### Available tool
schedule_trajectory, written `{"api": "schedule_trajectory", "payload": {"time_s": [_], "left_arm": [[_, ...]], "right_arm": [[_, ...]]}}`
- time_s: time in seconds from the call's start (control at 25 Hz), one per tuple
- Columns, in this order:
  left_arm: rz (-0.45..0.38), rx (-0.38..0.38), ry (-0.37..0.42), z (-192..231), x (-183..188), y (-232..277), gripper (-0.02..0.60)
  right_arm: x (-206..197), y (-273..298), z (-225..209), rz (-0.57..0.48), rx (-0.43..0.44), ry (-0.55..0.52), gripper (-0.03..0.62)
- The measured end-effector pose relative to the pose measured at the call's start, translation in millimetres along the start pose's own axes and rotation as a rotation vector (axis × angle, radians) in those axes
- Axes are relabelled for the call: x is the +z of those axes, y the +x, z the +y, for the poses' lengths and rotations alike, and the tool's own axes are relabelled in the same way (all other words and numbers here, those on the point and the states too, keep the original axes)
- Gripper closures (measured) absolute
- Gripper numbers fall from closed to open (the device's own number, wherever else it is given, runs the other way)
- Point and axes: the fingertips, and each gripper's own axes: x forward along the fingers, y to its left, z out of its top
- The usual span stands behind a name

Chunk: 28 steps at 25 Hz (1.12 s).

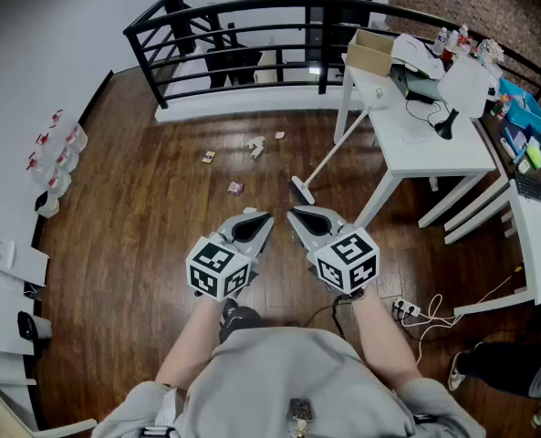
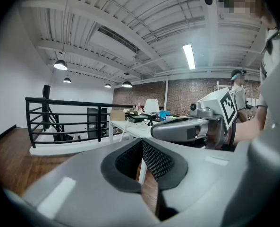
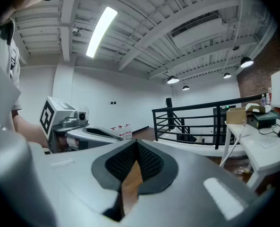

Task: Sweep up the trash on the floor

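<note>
left gripper (image 1: 259,223): jaws closed, the ribbed pads (image 2: 154,157) meeting at the tips with nothing between them; it is held just beside the right gripper, the two noses nearly touching.
right gripper (image 1: 299,217): jaws closed as well, and empty.
trash (image 1: 236,188): small scraps on the wooden floor (image 1: 142,245), all ahead of both jaws. One wrapper lies just beyond the left tips, another (image 1: 209,156) is farther out and to their left, and two more (image 1: 256,147) (image 1: 279,136) lie farther ahead still.
broom (image 1: 329,158): white, with its head on the floor just ahead of the right jaws and its handle slanting up and away to their right, against the white table (image 1: 434,149).
cardboard box (image 1: 370,51): on the table's far corner, well ahead and to the right of the jaws.
black railing (image 1: 252,39): beyond the trash, straight ahead.
</note>
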Motion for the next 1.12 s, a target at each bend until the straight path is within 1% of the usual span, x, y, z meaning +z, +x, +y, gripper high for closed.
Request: {"api": "schedule_trajectory", "payload": {"time_s": [0.12,0.4,0.52,0.68,1.0,1.12], "left_arm": [[-0.004,-0.006,0.014,8.2,6.7,14.4,0.575],[0.000,-0.012,0.000,38.8,9.4,49.9,0.575],[0.003,-0.028,-0.012,60.1,12.1,72.7,0.575],[-0.011,-0.050,-0.017,97.0,27.7,111.7,0.577],[-0.009,-0.125,-0.020,176.0,65.3,198.2,0.575],[-0.006,-0.182,-0.022,197.6,71.1,231.1,0.575]], "right_arm": [[5.3,3.6,-22.5,-0.004,-0.017,0.003,0.594],[14.7,17.0,-71.3,-0.004,-0.065,0.004,0.594],[14.8,30.1,-96.7,0.015,-0.090,0.006,0.594],[22.4,53.8,-140.1,0.038,-0.125,0.005,0.594],[61.3,114.0,-246.5,0.042,-0.222,0.038,0.594],[67.7,135.0,-281.5,0.061,-0.262,0.047,0.594]]}}
